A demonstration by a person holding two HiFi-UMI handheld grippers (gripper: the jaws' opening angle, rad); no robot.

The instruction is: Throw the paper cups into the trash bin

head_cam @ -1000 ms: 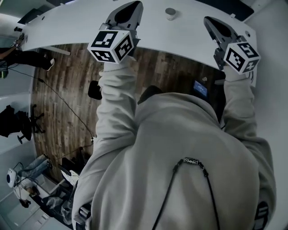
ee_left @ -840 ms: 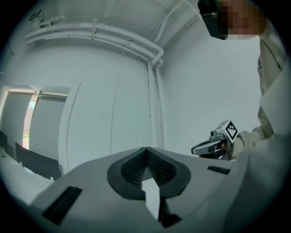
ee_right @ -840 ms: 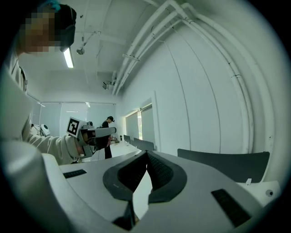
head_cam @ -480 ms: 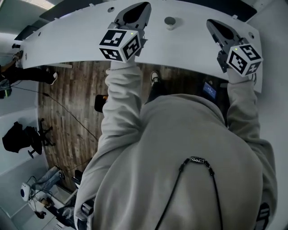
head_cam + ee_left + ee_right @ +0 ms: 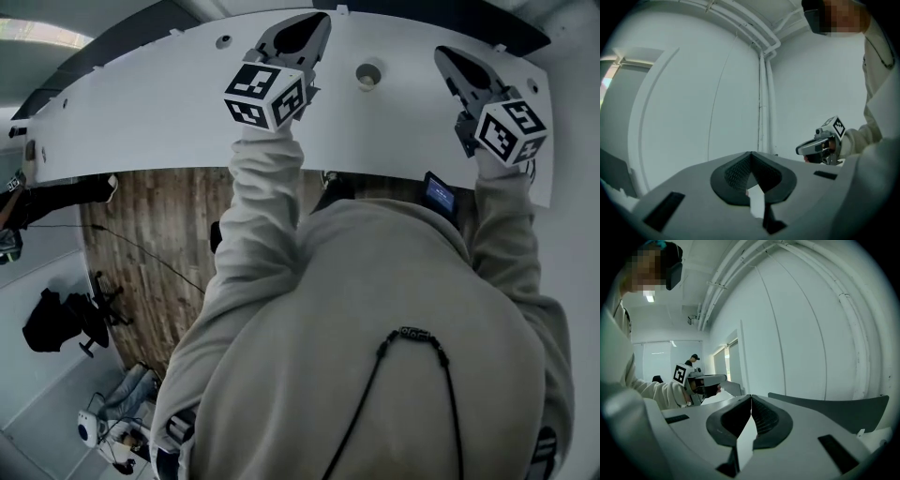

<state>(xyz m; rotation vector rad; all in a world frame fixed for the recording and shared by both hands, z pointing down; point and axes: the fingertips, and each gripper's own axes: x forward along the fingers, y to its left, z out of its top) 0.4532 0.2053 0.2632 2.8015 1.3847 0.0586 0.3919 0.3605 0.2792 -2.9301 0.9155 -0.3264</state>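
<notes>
One small paper cup point(image 5: 367, 75) stands upright on the curved white table point(image 5: 169, 112), seen from above. My left gripper point(image 5: 317, 21) hangs over the table just left of the cup, jaws shut with nothing between them. My right gripper point(image 5: 441, 54) is over the table to the cup's right, also shut and empty. In the left gripper view my left gripper point(image 5: 751, 153) points at a white wall, with the right gripper point(image 5: 800, 150) off to the side. The right gripper view shows my right gripper point(image 5: 751, 397) closed, and the left gripper point(image 5: 723, 377) beyond it. No trash bin is in view.
A grey-hooded person fills the lower head view. Below the table edge lies a wooden floor point(image 5: 159, 225) with cables, a small dark device point(image 5: 439, 194) and a chair point(image 5: 70, 319) at the left. Another person point(image 5: 692, 360) stands far off. White walls carry pipes point(image 5: 764, 93).
The table and the cup have slid lower in the head view, so both grippers now reach further over the table. Both stay shut.
</notes>
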